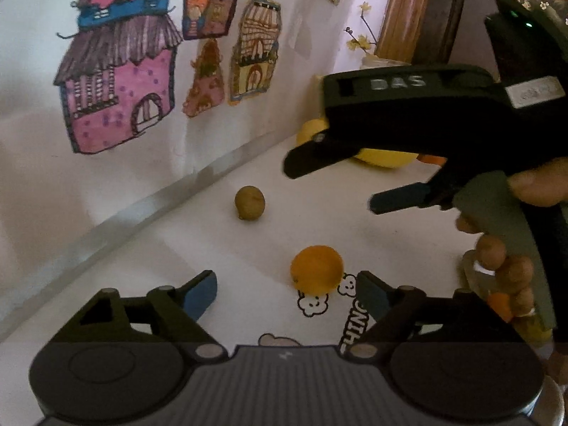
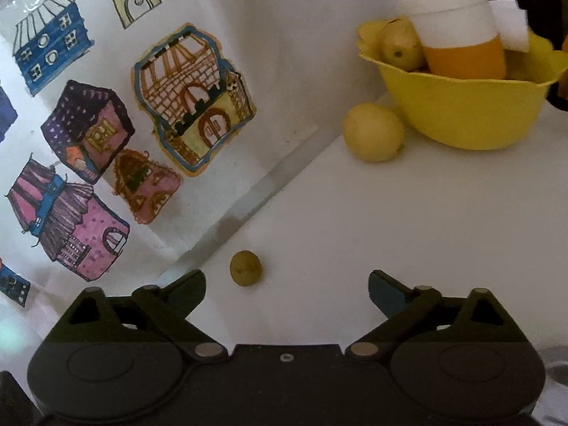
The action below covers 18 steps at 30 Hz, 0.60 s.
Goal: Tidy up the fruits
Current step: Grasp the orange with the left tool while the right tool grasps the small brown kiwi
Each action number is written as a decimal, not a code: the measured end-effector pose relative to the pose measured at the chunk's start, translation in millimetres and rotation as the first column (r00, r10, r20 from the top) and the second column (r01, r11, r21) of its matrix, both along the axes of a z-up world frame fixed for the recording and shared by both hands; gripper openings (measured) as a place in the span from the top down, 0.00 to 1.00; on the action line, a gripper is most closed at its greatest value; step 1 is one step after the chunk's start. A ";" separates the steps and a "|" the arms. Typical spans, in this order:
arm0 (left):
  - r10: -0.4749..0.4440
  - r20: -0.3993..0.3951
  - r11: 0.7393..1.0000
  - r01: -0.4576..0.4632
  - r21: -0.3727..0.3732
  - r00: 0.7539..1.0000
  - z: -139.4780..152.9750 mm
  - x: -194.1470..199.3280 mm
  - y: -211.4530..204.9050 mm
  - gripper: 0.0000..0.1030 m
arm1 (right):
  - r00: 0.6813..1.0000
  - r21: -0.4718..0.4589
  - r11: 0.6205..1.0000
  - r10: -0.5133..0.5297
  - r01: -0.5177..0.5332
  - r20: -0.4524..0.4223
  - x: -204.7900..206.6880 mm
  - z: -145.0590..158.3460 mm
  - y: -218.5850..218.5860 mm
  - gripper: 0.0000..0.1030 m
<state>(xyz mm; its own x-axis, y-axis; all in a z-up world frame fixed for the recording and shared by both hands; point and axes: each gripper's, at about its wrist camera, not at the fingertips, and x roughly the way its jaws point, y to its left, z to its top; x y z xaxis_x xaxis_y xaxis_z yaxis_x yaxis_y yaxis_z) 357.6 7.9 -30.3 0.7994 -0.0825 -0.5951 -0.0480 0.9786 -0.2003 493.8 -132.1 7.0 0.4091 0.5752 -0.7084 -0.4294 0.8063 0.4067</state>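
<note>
The yellow bowl (image 1: 385, 158) is largely hidden behind the right tongs (image 1: 332, 186); both tongs are spread wide, empty.

White wall (image 2: 269, 35), painted paper houses (image 1: 117, 81), white tabletop (image 2: 408, 220).

Left gripper (image 1: 285, 293): jaws apart, orange (image 1: 317, 270) just ahead, right of centre, nothing else between them. Small brown fruit (image 1: 250, 202) farther ahead on bare desk (image 1: 198, 248). Right gripper (image 1: 349, 184) crossed the path ahead-right, masking the yellow bowl (image 1: 385, 158). Wall (image 1: 42, 163) closed off the left. Right jaws: the same brown fruit just ahead-left, open desk beyond, pale round fruit (image 2: 373, 132) and bowl far ahead-right.
</note>
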 end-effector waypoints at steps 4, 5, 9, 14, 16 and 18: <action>0.014 0.016 1.000 -0.015 0.006 1.000 -2.3 2.5 -3.8 0.23 | 0.999 -0.001 0.999 0.038 -0.038 0.001 9.3 -8.3 14.2 0.14; 0.018 0.018 1.000 -0.018 0.006 1.000 -3.1 3.0 -4.2 0.25 | 0.999 -0.002 0.999 0.052 -0.052 0.004 10.7 -10.1 18.5 0.16; 0.028 0.026 0.999 -0.028 -0.016 0.999 -2.8 2.2 -2.3 0.35 | 0.995 -0.018 0.995 0.103 -0.103 0.017 14.3 -16.3 35.5 0.24; 0.022 0.030 0.998 -0.020 -0.063 0.999 -1.6 0.9 -0.6 0.48 | 0.988 -0.048 0.988 0.147 -0.145 0.042 16.0 -25.0 48.6 0.40; 0.016 0.028 0.997 -0.014 -0.072 0.999 -2.1 1.7 -1.4 0.51 | 0.986 -0.051 0.986 0.159 -0.157 0.049 17.2 -26.0 50.0 0.43; 0.013 0.030 0.997 -0.011 -0.074 0.999 -2.0 1.6 -3.0 0.57 | 0.985 -0.057 0.985 0.166 -0.163 0.055 19.0 -27.3 52.1 0.48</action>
<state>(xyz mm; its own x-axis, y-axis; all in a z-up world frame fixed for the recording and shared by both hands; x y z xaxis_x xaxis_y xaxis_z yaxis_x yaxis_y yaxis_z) 359.3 4.9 -32.3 0.8182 -0.1159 -0.5632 -0.0525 0.9603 -0.2738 512.7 -80.0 -20.3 0.3542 0.6010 -0.7165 -0.5801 0.7421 0.3358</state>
